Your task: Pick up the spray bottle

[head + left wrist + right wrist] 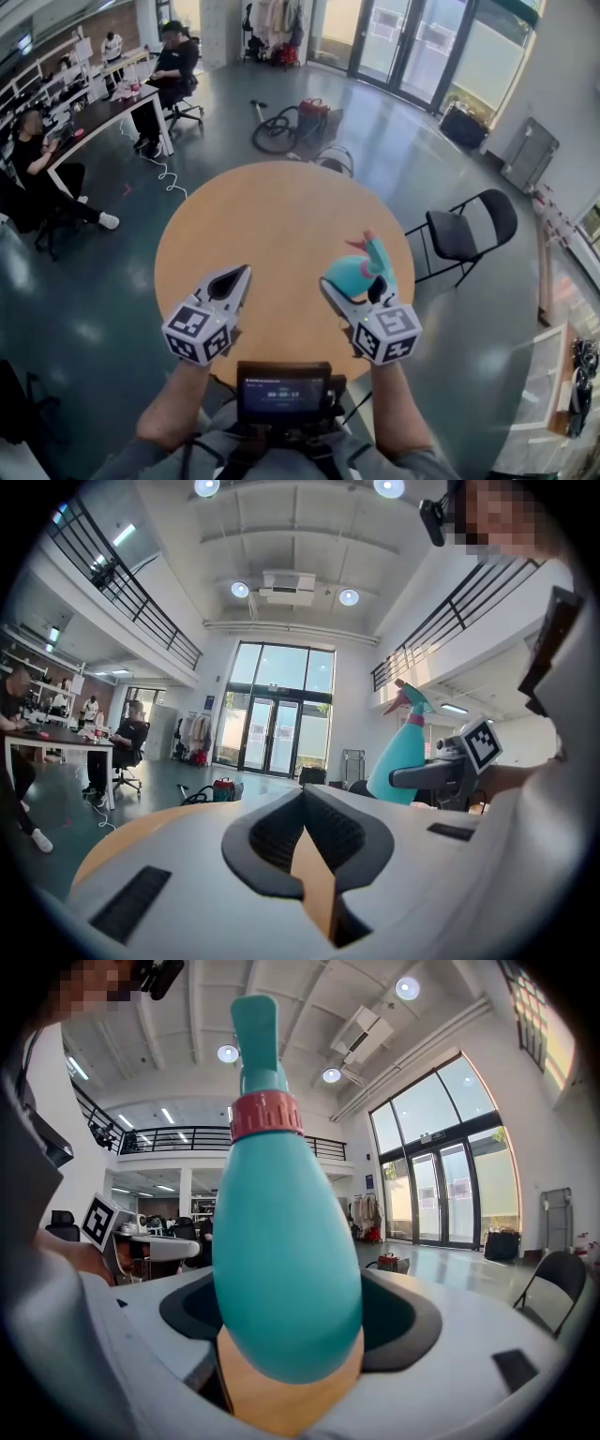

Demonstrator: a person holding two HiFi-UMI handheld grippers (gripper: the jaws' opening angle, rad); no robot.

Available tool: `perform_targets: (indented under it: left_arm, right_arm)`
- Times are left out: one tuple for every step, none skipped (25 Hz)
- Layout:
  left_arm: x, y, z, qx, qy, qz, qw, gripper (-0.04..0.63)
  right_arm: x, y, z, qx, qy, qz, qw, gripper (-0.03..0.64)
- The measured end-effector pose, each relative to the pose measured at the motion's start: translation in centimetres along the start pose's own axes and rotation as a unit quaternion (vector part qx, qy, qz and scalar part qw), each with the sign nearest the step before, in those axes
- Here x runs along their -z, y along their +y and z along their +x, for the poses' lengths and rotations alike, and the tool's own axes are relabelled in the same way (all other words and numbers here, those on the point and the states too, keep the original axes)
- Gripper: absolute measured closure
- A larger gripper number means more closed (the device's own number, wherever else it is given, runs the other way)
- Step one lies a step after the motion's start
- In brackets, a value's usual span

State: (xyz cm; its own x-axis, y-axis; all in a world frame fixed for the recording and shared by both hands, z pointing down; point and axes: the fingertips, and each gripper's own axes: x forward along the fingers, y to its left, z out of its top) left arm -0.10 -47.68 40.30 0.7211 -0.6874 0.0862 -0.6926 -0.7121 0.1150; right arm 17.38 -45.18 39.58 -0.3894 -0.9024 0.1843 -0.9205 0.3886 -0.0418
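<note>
A teal spray bottle [352, 273] with a pink collar and trigger is held between the jaws of my right gripper [352, 284], just above the near right part of the round wooden table [272, 211]. In the right gripper view the bottle [281, 1241] fills the middle and stands nearly upright, its rounded base over the table top [281, 1405]. My left gripper [243, 273] hovers over the near left of the table with its jaws together and nothing in them. From the left gripper view the bottle [405, 752] and the right gripper [441, 776] show at the right.
A black folding chair [464, 230] stands right of the table. A hose and a red bag [286, 127] lie on the floor beyond it. People sit at long desks [103, 108] at the far left. A small screen [281, 394] hangs at my chest.
</note>
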Motion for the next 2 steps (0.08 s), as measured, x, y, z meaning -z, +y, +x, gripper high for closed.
perform_targets:
  left_arm:
    - [-0.07, 0.02, -0.05, 0.0, -0.001, 0.0, 1.0, 0.594]
    - [-0.13, 0.04, -0.09, 0.0, -0.001, 0.0, 1.0, 0.594]
  right_arm:
    - [-0.03, 0.06, 0.02, 0.0, 0.0, 0.0, 1.0, 0.199]
    - [-0.05, 0.1, 0.06, 0.0, 0.0, 0.0, 1.0, 0.199]
